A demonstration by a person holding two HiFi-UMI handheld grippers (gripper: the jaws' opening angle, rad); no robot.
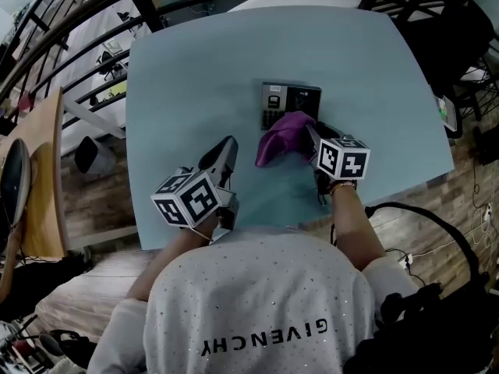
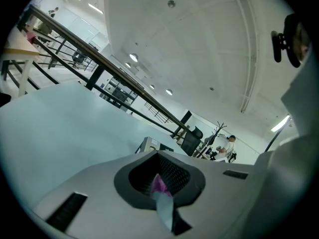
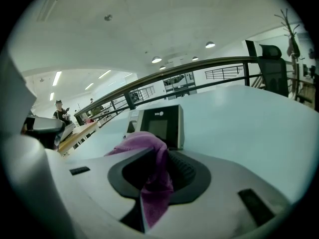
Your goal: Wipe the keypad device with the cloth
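I am holding the cloth (image 1: 279,135) pinched in my right gripper (image 1: 314,139). In the right gripper view its jaws are clamping a fold that is bunching up over their tips and trailing back between them. The device (image 1: 290,104) is sitting on the table (image 1: 195,68) just ahead of these jaws, face up, with the cloth's bulk reaching its near edge. My left gripper (image 1: 226,148) is hovering off to the left of the right one. Its jaws are drawn nearly together on nothing, showing only a thin slit, and its tips are pointing toward the cloth.

I judge that I am at the start of the wipe. To do it well, I am aiming to press the bunched cloth ahead of the tips onto the face, not the hard jaw ends. That means tilting the tips down lightly and sweeping across screen and keys in even passes. The device looks light and may slide under the push, so bracing its left side with the left gripper would help.
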